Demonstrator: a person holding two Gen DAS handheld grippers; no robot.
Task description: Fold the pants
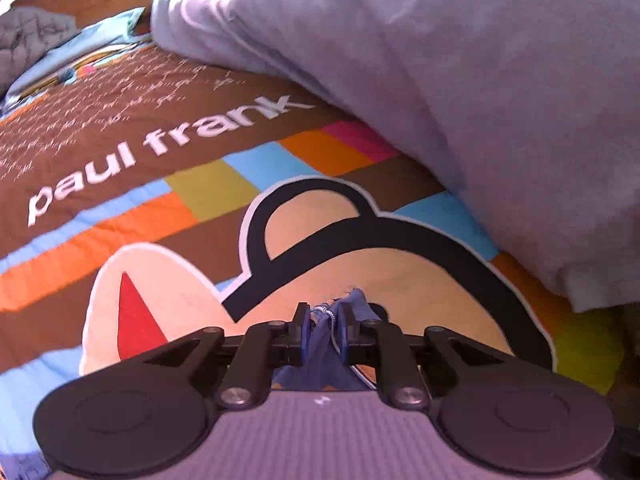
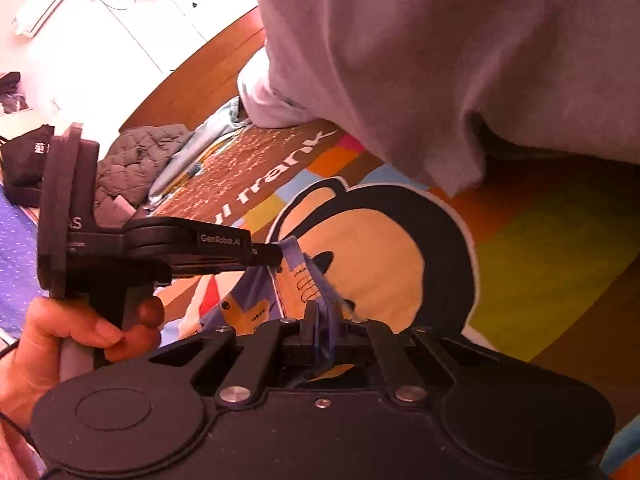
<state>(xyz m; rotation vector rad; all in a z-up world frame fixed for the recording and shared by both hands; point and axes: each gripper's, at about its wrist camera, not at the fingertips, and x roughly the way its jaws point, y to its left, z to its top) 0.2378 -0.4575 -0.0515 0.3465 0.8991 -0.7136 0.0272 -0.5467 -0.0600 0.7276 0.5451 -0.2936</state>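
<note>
Right gripper (image 2: 324, 320) and left gripper (image 2: 276, 258), side by side, each pinch the blue pants (image 2: 296, 280) edge stretched between them above the bedspread (image 1: 200, 208).

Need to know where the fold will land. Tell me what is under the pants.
Under the pants held by both grippers lies the patterned bedspread, its monkey face showing. The part directly beneath the fabric is covered.

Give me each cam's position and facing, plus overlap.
Left wrist: on left gripper, angled down at quilt; only its own fingers show, pinching blue pants.
Right wrist: on right gripper, facing across the quilt; shows left gripper and left hand.
Shared: quilt, grey pillow, pants.
</note>
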